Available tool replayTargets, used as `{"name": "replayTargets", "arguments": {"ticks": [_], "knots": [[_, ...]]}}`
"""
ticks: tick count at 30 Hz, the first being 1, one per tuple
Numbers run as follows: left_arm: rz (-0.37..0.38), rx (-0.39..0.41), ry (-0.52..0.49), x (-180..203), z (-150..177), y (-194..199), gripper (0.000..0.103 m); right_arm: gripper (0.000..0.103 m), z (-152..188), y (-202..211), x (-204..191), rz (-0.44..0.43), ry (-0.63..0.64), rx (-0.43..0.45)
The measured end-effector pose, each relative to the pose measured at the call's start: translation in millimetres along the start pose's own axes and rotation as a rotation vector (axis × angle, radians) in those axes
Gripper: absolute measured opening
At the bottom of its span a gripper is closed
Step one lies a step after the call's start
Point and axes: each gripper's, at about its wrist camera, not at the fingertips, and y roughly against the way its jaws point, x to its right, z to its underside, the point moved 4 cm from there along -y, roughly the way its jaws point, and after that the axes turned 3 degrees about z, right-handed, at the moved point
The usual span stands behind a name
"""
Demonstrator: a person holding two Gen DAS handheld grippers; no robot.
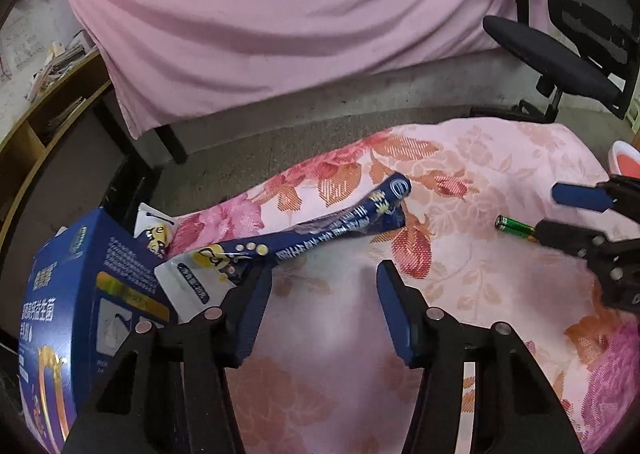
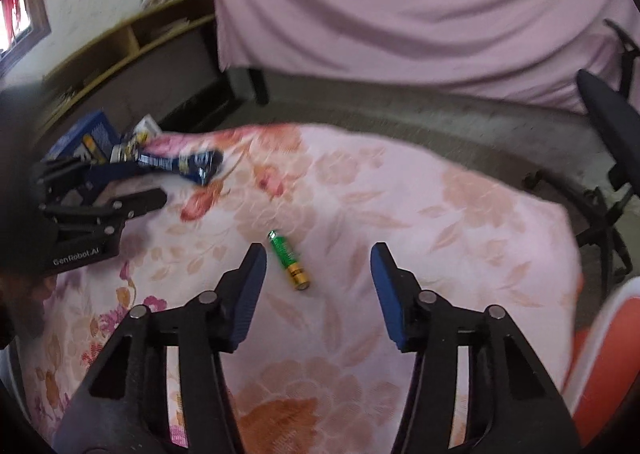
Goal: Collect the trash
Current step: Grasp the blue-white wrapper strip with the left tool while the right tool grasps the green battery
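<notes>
A long dark blue wrapper [image 1: 332,226] lies on the pink floral cloth [image 1: 500,182], just ahead and left of my open left gripper [image 1: 324,274]. Small white and yellow packets [image 1: 188,278] lie beside its left finger, next to a blue box [image 1: 84,294]. A green and gold battery [image 2: 289,260] lies on the cloth between the fingertips of my open right gripper [image 2: 318,256], nearer the left finger. The battery also shows in the left wrist view [image 1: 514,226], beside the right gripper [image 1: 560,214]. The left gripper [image 2: 132,190] and wrapper [image 2: 192,166] show in the right wrist view.
An orange and white container [image 2: 608,338] stands at the right edge of the cloth. A black office chair [image 1: 568,50] stands on the concrete floor at the right. A pink-draped table [image 1: 280,14] stands behind. A wooden shelf [image 1: 44,122] is at the left.
</notes>
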Motion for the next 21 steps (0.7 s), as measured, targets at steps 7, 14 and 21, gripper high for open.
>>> {"name": "replayTargets", "arguments": {"ticks": [7, 14, 21], "knots": [[-0.002, -0.006, -0.04, 1.5, -4.8, -4.5, 0.037, 0.068, 2.7, -14.6, -3.9, -0.029, 0.011, -0.074], [0.041, -0.039, -0.06, 4.8, -8.4, -12.5, 0.009, 0.038, 3.7, -12.5, -9.0, -0.035, 0.037, -0.082], [0.062, -0.028, -0.081, 11.3, -11.7, -10.0, 0.0, 0.032, 5.3, -10.4, -7.1, -0.039, 0.014, -0.075]]}}
